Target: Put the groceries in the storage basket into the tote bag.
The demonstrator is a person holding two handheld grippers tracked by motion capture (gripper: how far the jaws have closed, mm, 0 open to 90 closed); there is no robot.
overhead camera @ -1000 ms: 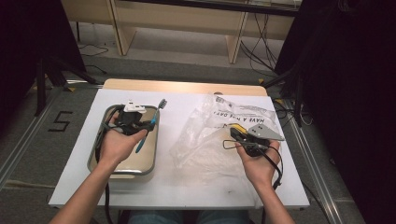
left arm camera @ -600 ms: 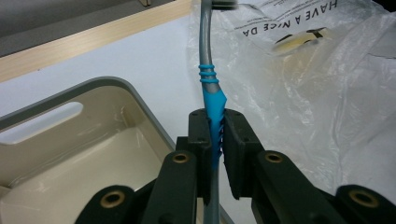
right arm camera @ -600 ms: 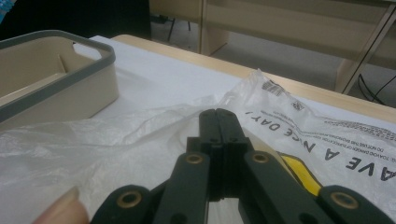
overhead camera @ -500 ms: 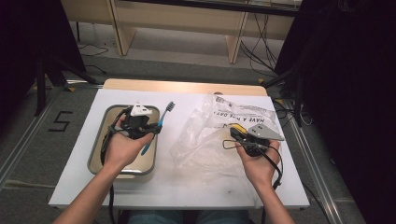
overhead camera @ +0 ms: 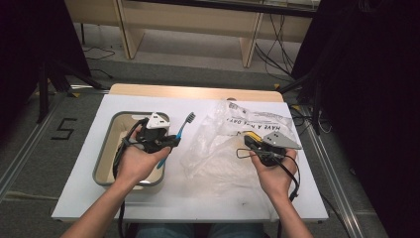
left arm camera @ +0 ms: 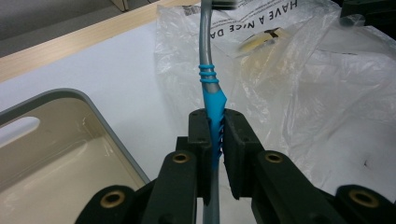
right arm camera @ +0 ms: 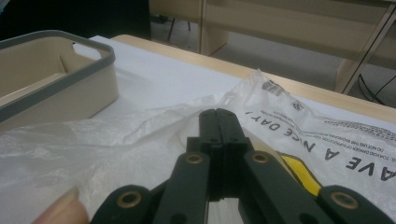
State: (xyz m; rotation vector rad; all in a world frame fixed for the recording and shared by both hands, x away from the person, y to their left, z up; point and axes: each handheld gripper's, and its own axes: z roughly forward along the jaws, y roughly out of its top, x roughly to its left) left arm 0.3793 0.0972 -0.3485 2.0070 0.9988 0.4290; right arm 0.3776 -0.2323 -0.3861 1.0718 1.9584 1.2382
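Both claws clamped: left claw [left arm camera: 214, 140] grips toothbrush [left arm camera: 211, 100].

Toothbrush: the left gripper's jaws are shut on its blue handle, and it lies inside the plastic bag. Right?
Not quite. The left gripper does clamp the toothbrush, but the high view shows it held up outside the plastic bag, beside the tray.

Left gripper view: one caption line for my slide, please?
Tongs clamp a blue-grey toothbrush between tray and plastic bag.
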